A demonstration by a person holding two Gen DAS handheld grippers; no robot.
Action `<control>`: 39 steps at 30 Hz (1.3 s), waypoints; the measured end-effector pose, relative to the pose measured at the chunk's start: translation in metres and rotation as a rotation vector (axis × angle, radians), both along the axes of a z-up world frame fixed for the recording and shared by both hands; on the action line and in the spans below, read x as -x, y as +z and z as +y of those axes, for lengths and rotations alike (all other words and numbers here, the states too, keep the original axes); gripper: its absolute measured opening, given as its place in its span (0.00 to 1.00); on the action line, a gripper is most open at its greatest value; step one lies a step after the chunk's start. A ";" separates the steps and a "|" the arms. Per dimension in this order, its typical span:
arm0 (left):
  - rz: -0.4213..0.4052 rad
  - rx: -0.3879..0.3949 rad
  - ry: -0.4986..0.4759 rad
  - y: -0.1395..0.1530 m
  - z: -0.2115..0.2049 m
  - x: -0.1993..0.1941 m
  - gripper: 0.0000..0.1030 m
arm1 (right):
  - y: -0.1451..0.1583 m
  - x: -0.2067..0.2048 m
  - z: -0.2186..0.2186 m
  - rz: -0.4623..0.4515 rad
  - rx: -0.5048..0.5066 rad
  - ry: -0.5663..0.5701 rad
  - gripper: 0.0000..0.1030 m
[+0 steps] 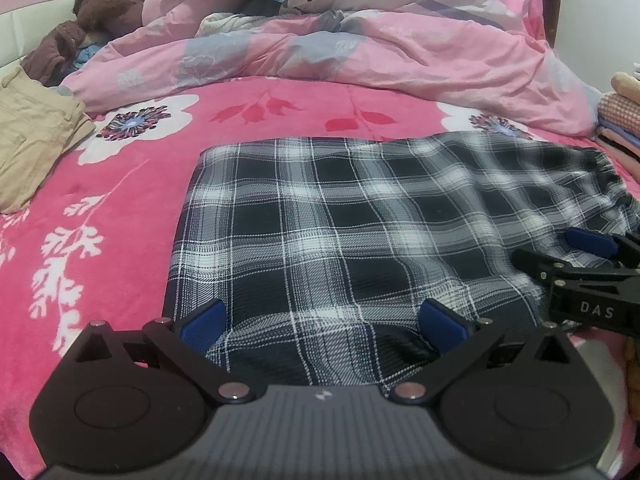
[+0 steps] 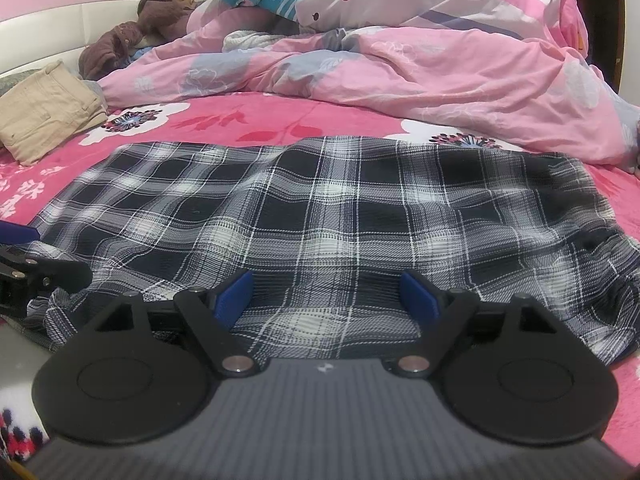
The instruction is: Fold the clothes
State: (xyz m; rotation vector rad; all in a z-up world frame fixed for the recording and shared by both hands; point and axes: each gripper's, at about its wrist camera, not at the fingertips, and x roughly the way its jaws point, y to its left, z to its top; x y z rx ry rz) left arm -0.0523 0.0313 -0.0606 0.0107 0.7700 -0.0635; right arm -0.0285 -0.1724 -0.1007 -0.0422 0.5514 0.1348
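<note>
A black-and-white plaid garment (image 1: 360, 232) (image 2: 328, 216) lies spread flat on the pink floral bed cover (image 1: 120, 200) (image 2: 240, 120). My left gripper (image 1: 322, 326) stands open over its near left edge, blue pads wide apart with cloth showing between them. My right gripper (image 2: 326, 296) is open too, above the garment's near middle edge. In the left wrist view the right gripper (image 1: 592, 252) shows at the right, over the cloth. The left gripper (image 2: 24, 264) appears at the left edge of the right wrist view.
Folded beige trousers (image 1: 32, 140) (image 2: 44, 116) lie at the left. A rumpled pink duvet (image 1: 360, 52) (image 2: 400, 68) fills the back of the bed. Brown clothing (image 1: 100, 12) sits by the headboard. A stack of folded clothes (image 1: 620, 120) stands at the right.
</note>
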 end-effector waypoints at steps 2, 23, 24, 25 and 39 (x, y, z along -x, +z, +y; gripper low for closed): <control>-0.008 0.003 0.002 -0.001 0.000 0.001 1.00 | 0.000 0.000 0.000 -0.002 -0.003 0.000 0.79; -0.094 0.009 0.009 -0.007 -0.001 0.012 1.00 | 0.000 0.002 -0.009 -0.010 -0.080 0.041 0.89; -0.096 0.009 0.009 -0.008 -0.001 0.013 1.00 | 0.000 0.001 -0.009 -0.010 -0.082 0.042 0.90; -0.097 0.009 0.010 -0.008 -0.001 0.013 1.00 | 0.000 0.001 -0.009 -0.009 -0.084 0.045 0.90; -0.159 0.111 0.028 0.020 0.030 0.025 1.00 | 0.001 0.007 -0.012 -0.029 -0.130 0.062 0.93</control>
